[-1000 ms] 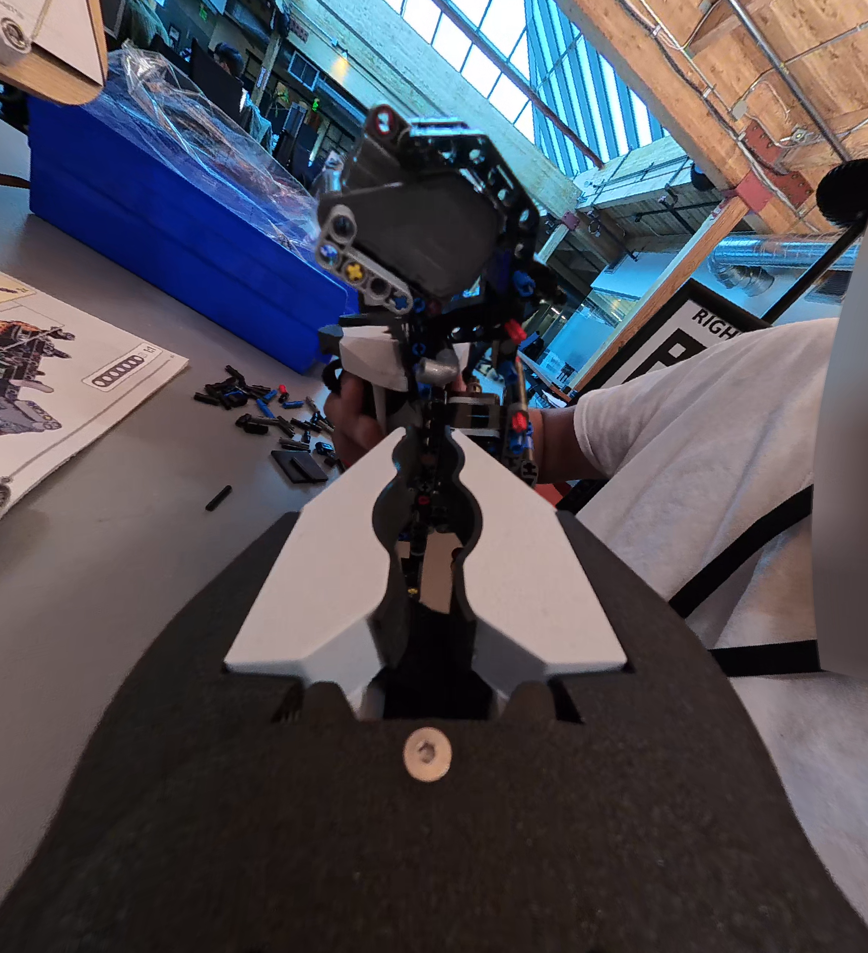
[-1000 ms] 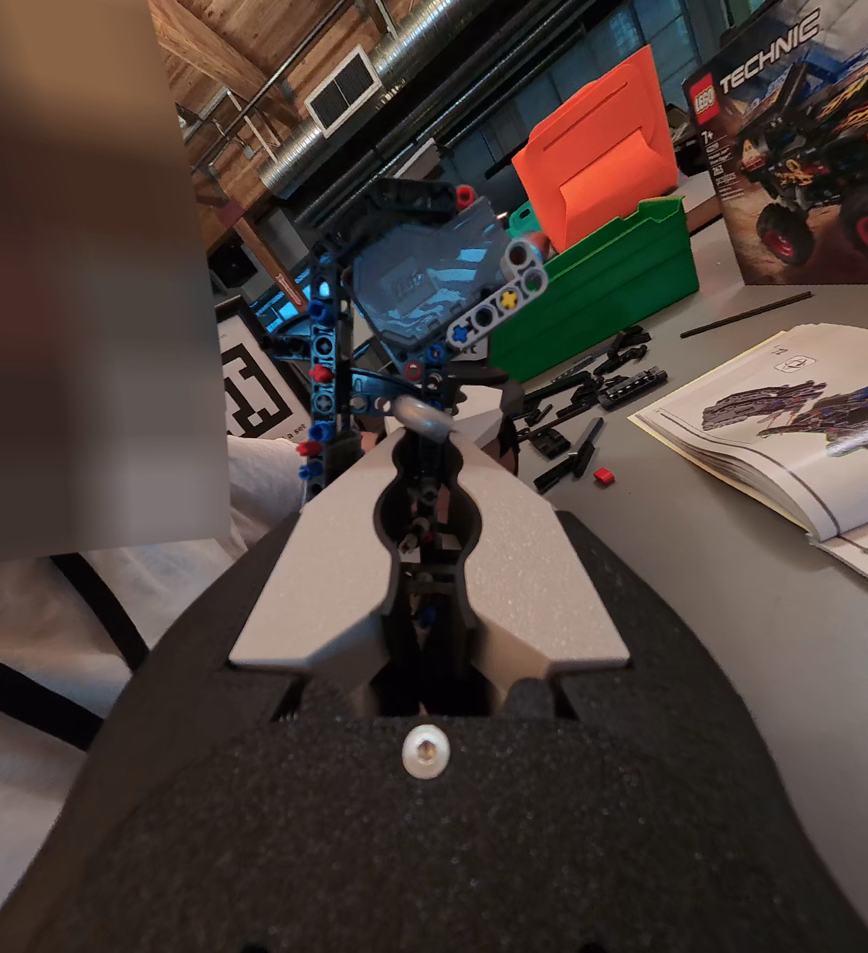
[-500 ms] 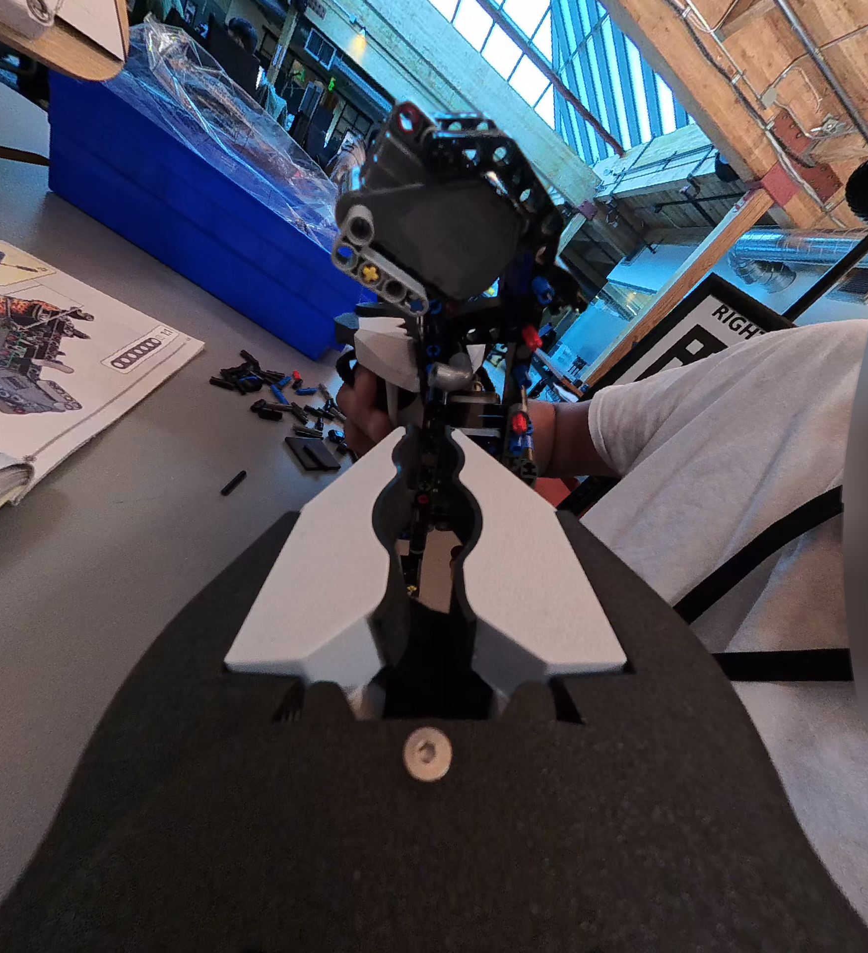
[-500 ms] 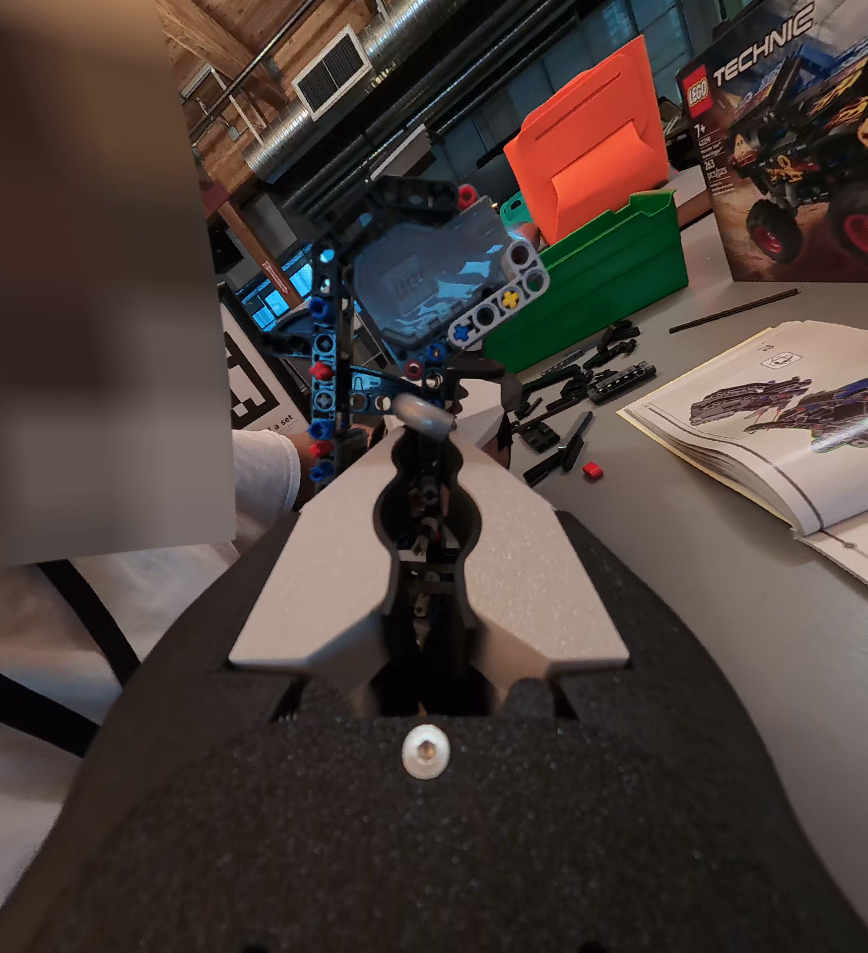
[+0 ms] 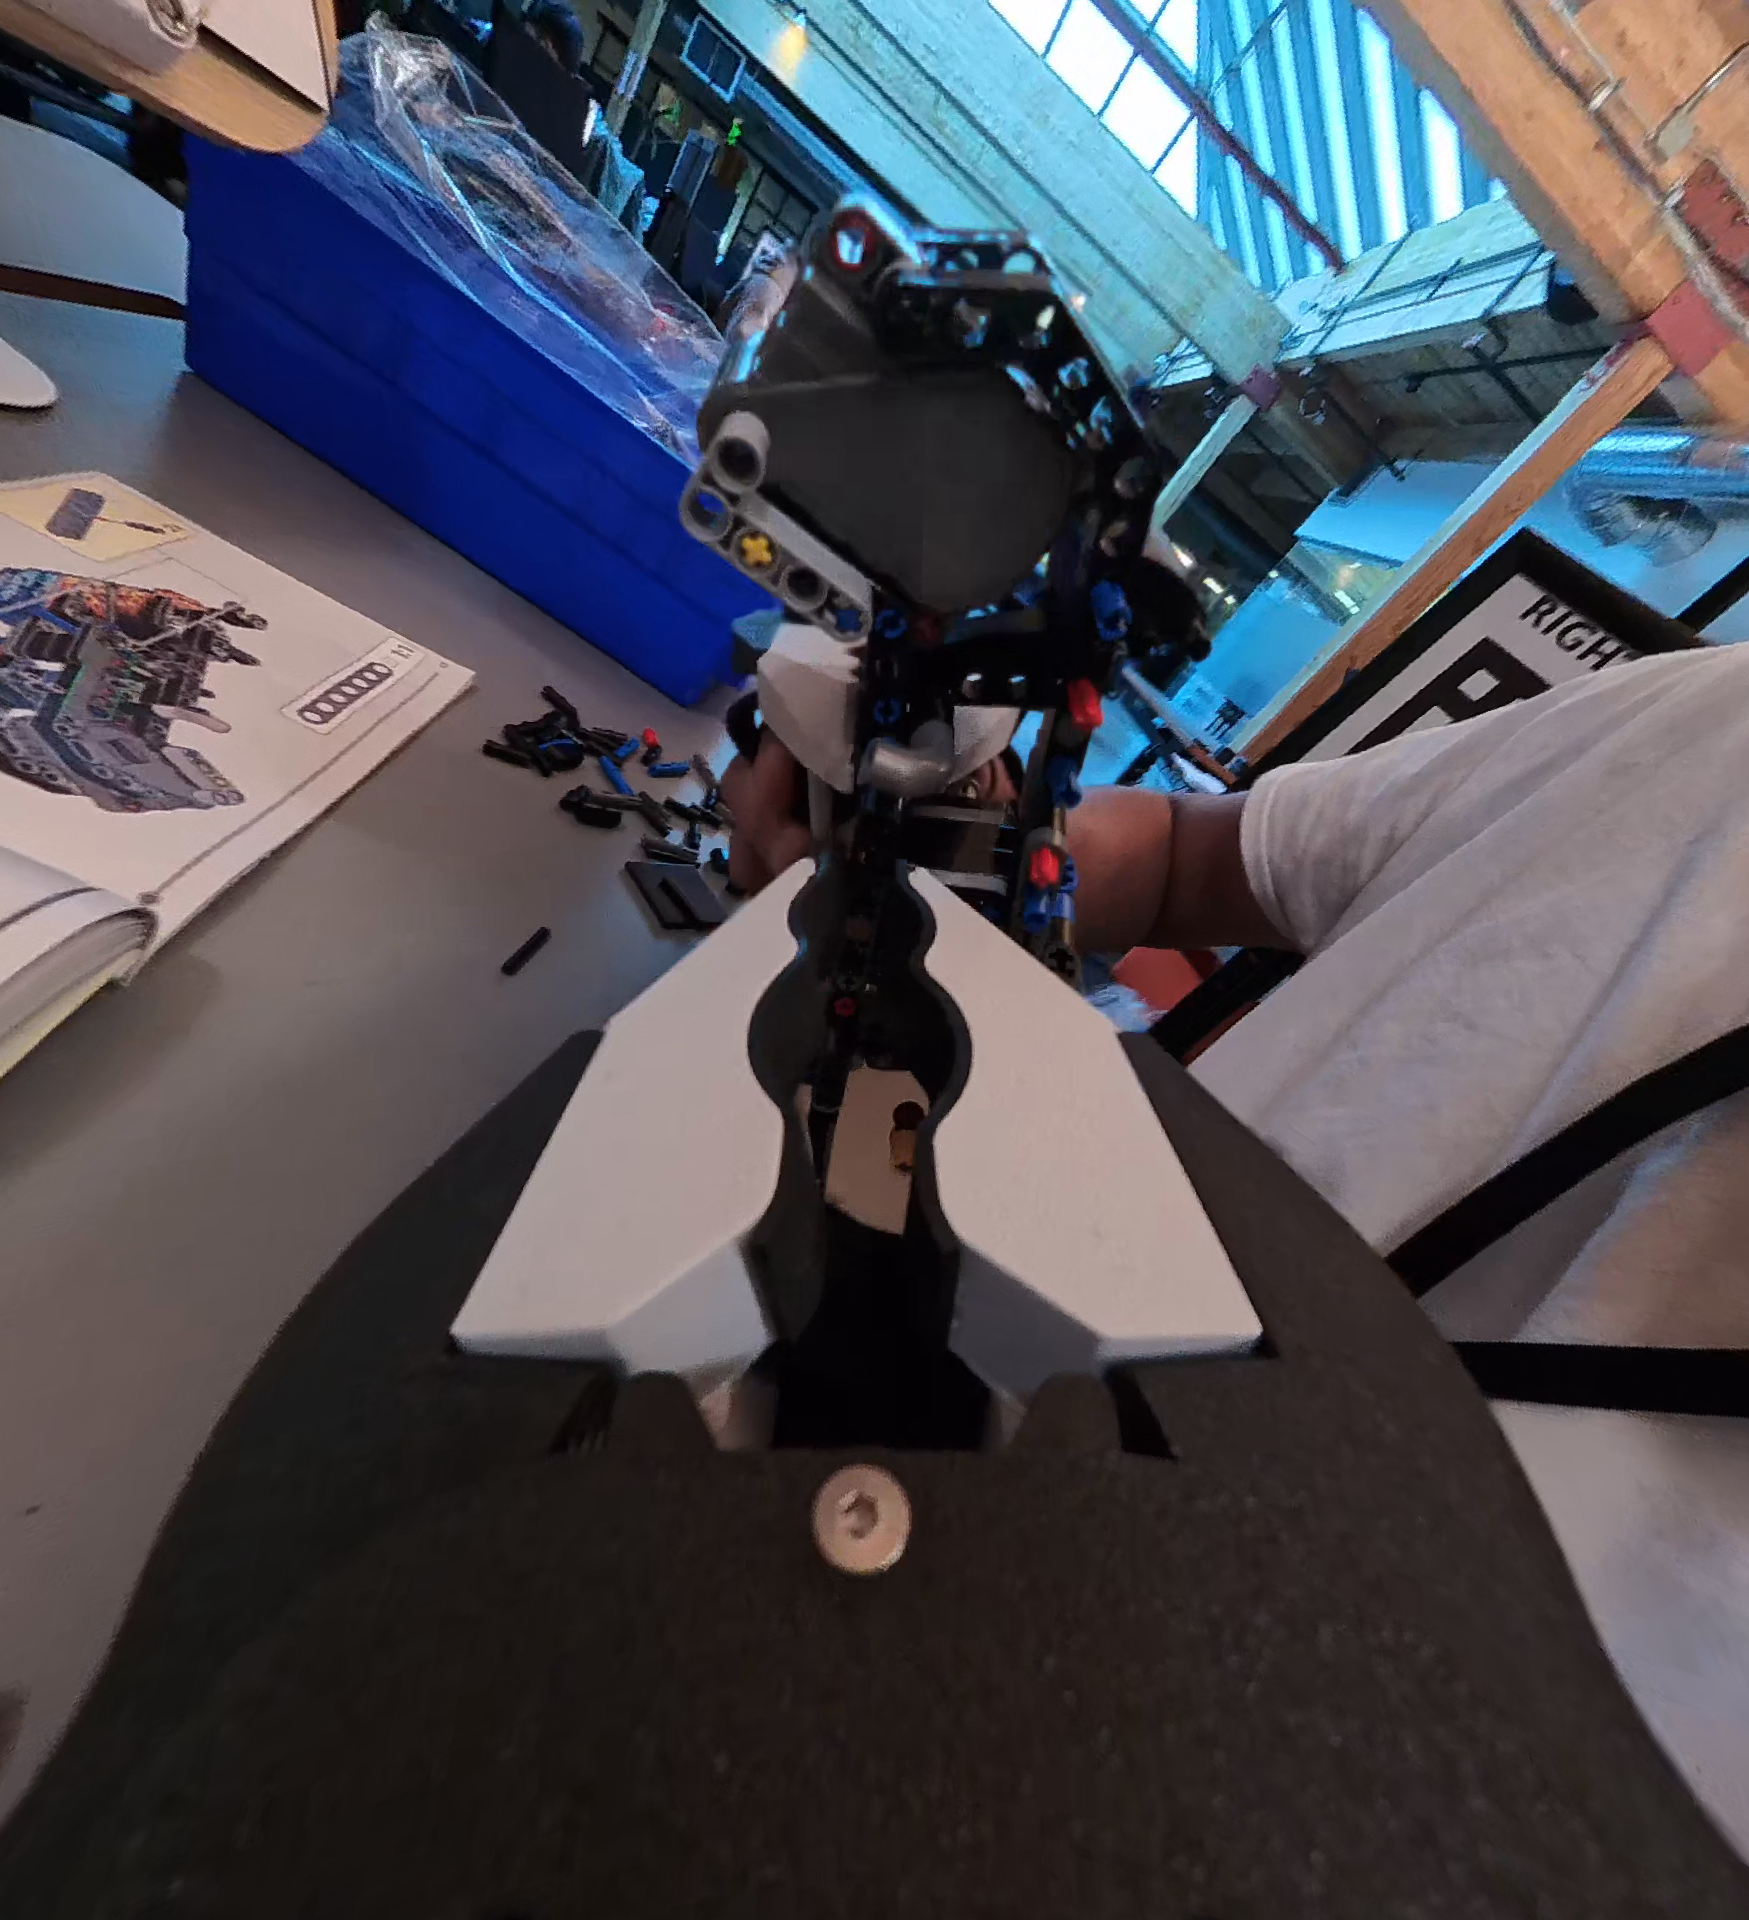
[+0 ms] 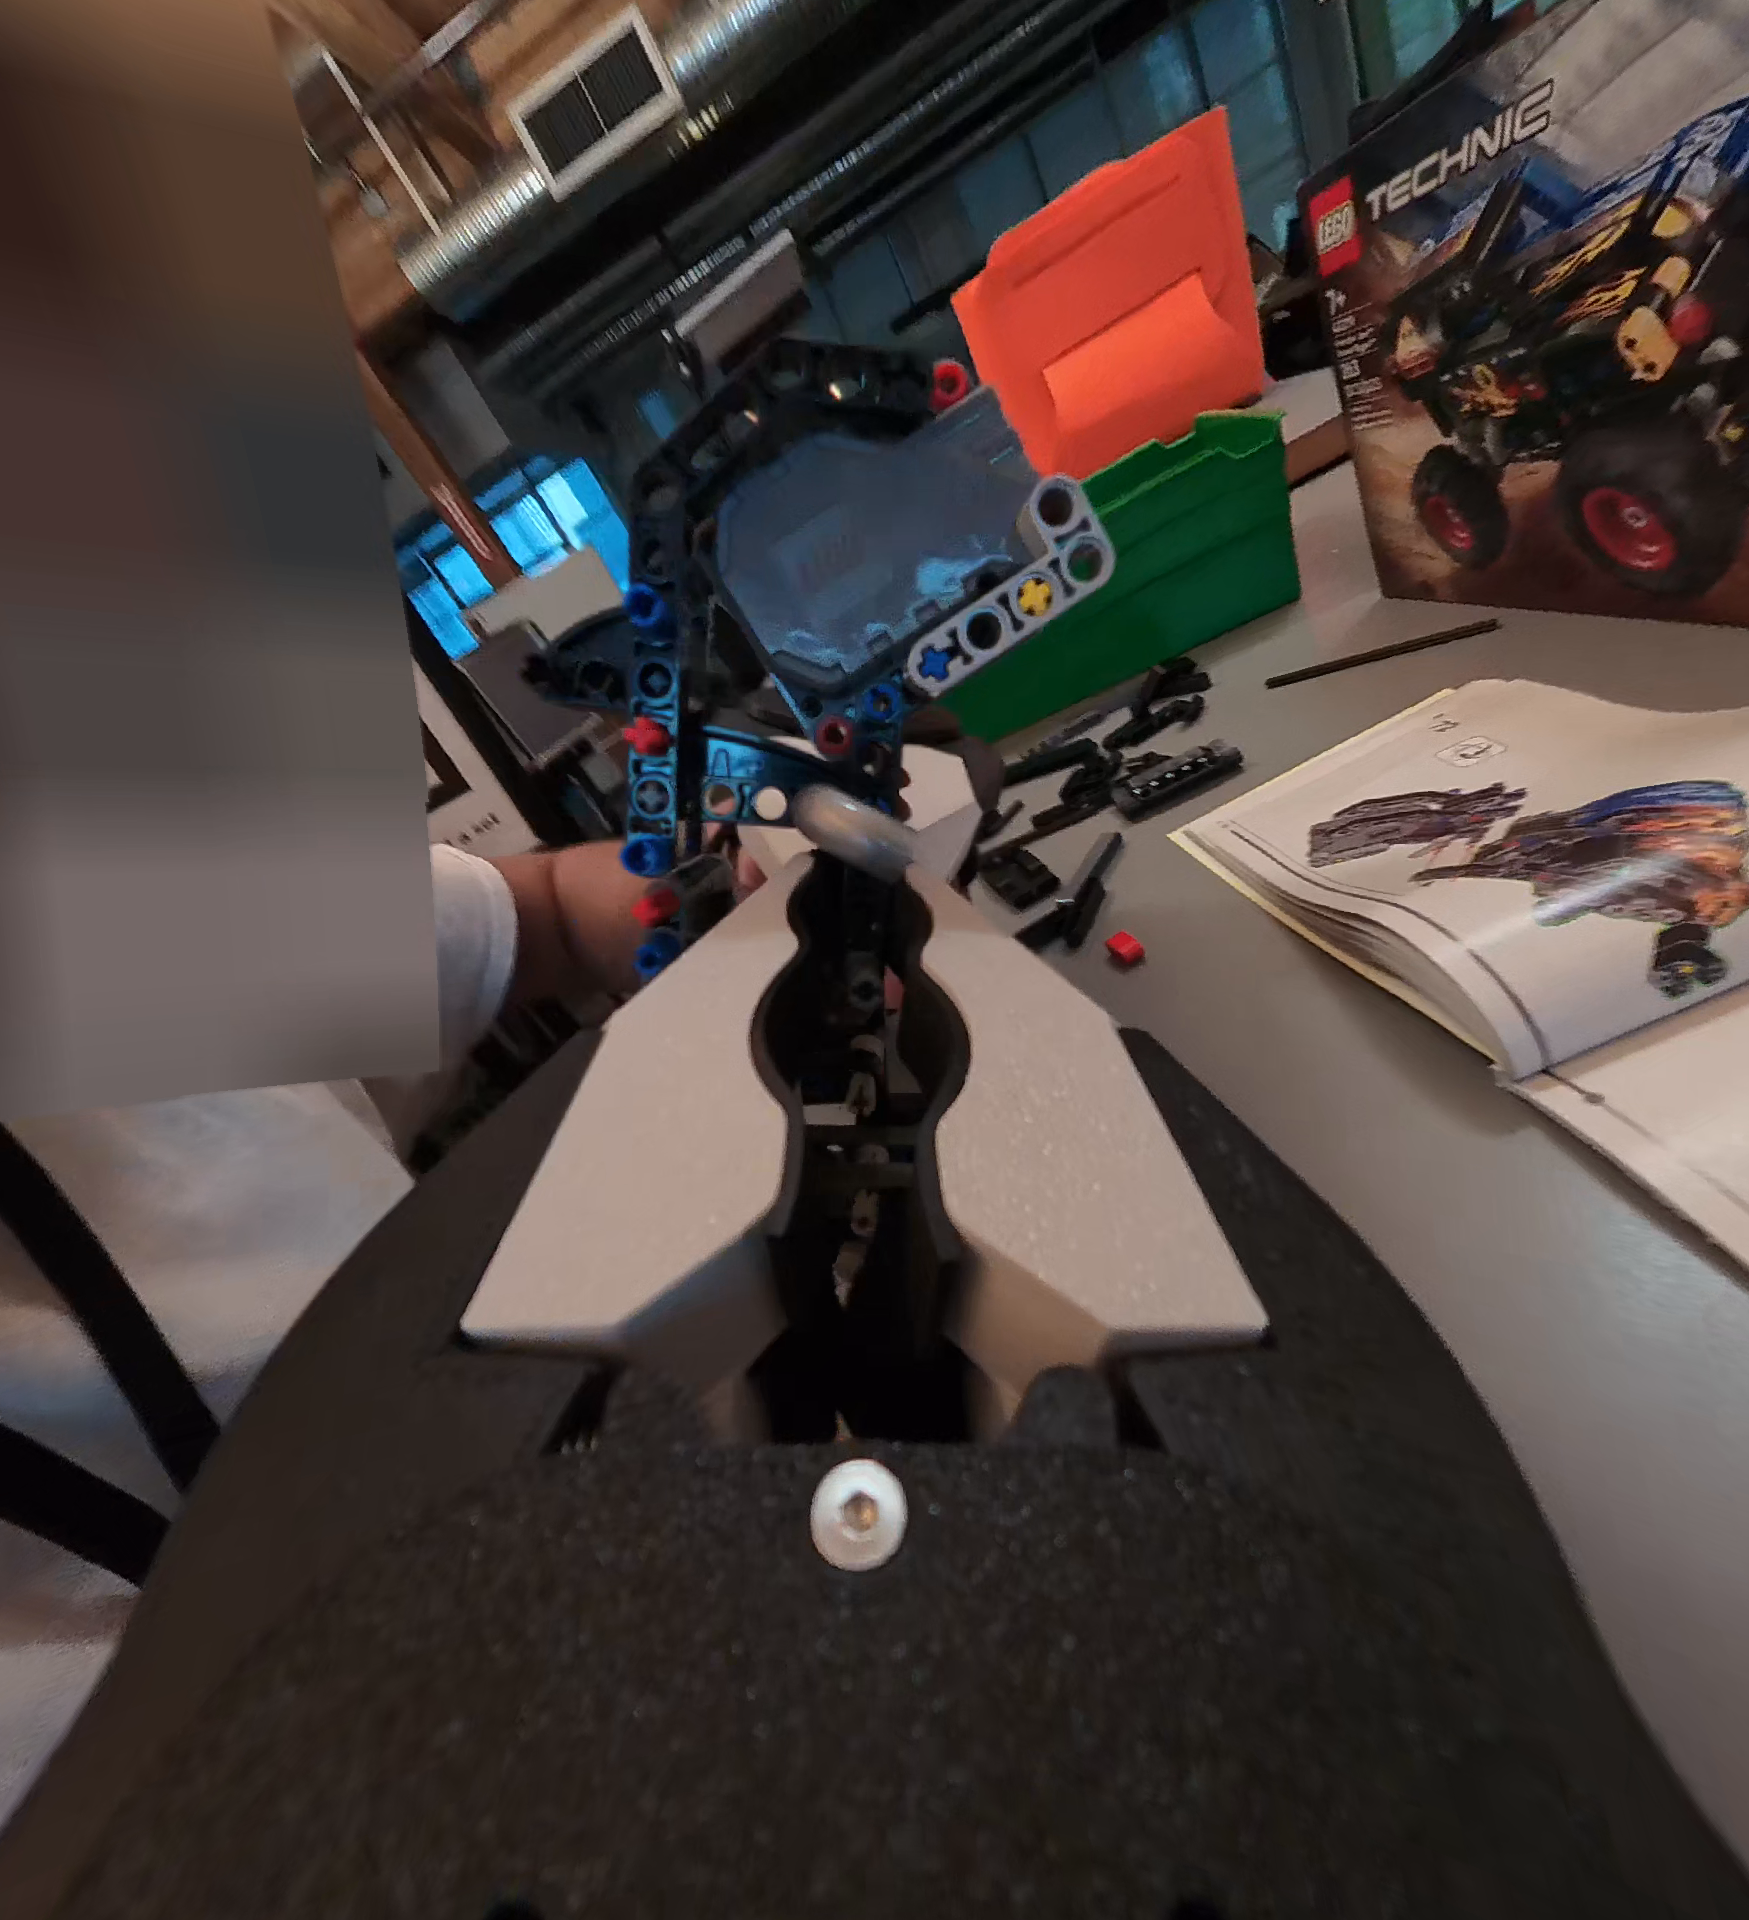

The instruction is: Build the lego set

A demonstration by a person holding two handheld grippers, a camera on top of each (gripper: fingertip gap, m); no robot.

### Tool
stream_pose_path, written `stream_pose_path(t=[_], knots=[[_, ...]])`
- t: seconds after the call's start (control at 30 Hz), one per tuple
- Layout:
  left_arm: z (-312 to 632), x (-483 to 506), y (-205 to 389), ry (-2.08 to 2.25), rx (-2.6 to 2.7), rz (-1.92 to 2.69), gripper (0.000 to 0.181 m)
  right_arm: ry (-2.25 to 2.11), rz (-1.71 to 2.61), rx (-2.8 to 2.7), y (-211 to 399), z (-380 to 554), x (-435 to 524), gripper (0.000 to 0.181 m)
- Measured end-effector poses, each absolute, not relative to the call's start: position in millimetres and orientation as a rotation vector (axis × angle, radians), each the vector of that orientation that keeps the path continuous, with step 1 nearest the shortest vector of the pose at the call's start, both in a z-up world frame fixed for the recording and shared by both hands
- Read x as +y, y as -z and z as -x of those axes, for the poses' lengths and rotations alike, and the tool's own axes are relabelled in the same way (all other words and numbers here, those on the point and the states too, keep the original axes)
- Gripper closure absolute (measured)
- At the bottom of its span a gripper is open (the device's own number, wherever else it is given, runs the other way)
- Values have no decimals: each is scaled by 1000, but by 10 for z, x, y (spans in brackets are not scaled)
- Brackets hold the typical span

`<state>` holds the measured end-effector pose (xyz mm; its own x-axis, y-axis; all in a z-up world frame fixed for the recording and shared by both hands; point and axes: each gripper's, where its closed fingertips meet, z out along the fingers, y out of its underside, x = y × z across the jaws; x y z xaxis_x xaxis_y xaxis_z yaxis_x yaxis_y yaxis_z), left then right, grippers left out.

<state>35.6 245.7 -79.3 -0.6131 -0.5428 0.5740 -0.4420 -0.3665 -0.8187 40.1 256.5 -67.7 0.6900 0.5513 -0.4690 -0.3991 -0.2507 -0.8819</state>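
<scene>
Both grippers [image 5: 865, 894] [image 6: 854, 883] clamp the lego assembly [image 5: 911, 468] above a grey table [image 5: 278, 1039]; timber-beamed ceiling [image 5: 1628, 125].

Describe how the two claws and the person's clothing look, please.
Each claw, left claw and right claw, has two pale grey wedge-shaped fingers with wavy dark inner edges, on a black grainy body with one silver screw. The person wears a white short-sleeved shirt with black straps.
</scene>
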Motion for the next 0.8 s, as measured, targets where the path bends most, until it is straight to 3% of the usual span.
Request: stream_pose_path(t=[0.3, 0.8], knots=[[-284, 2381, 732, 2198, 1758, 1240, 176, -1039, 1534, -108, 604, -335, 2498, 174], [-298, 2384, 874, 2078, 1867, 1221, 176, -910, 1719, -271, 832, -352, 2368, 174]])
